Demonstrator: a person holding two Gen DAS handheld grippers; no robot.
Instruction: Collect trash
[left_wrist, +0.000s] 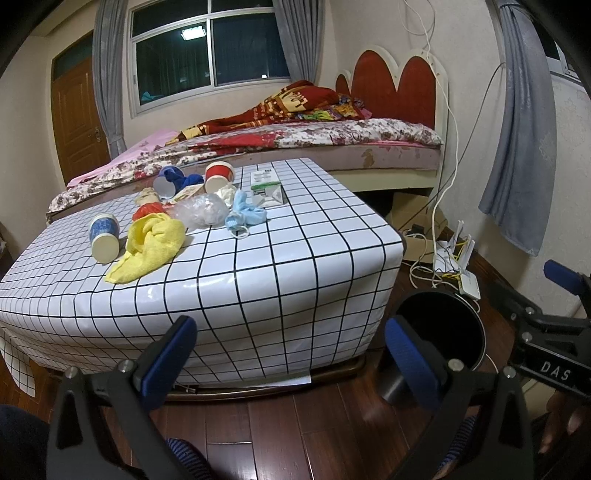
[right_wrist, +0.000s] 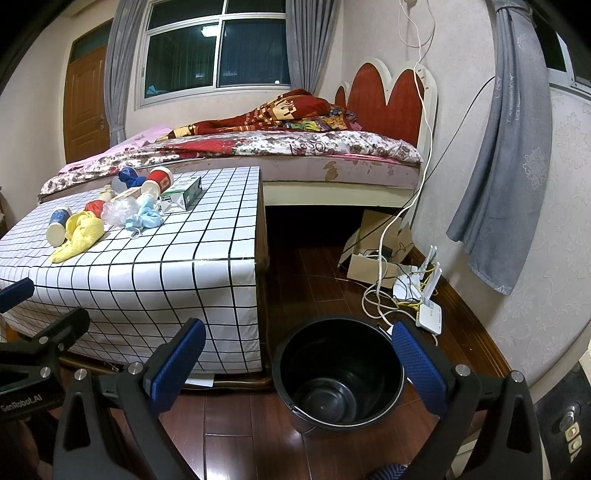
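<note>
**Kid:** What words can you read?

**Helper:** In the left tongs' camera, the other tool on the far right says "DAS". In the right tongs' camera, the tool at the far left says "GenRobot.AI". The green and white box (left_wrist: 266, 188) has print on it, but it is too small to read.

**Kid:** Are the tongs holding anything?

**Helper:** No. The left gripper (left_wrist: 290, 356) has its blue pads spread wide with nothing between them. The right gripper (right_wrist: 297, 363) is spread wide too, and holds nothing.

**Kid:** Where is the trash?

**Helper:** Up ahead of both tongs, on the table (left_wrist: 295, 266) with the white cloth and black squares. For the right tongs it sits ahead and to the left. There is a blue paper cup (left_wrist: 104, 239) lying on its side, just beside a yellow cloth (left_wrist: 151, 249). Behind them are a crumpled clear plastic bag (left_wrist: 203, 212), a light blue face mask (left_wrist: 245, 216), a red paper cup (left_wrist: 218, 178) and a dark blue cloth (left_wrist: 181, 177).

**Kid:** And the bin?

**Helper:** The black bucket (right_wrist: 338, 373) stands on the wood floor, right in front of the right tongs, between the pads. For the left tongs it is ahead and to the right.

**Kid:** What else is close?

**Helper:** White cables (right_wrist: 380, 295) and a white router (right_wrist: 428, 314) lie on the floor past the bucket. A bed (right_wrist: 295, 147) is behind the table.
</note>
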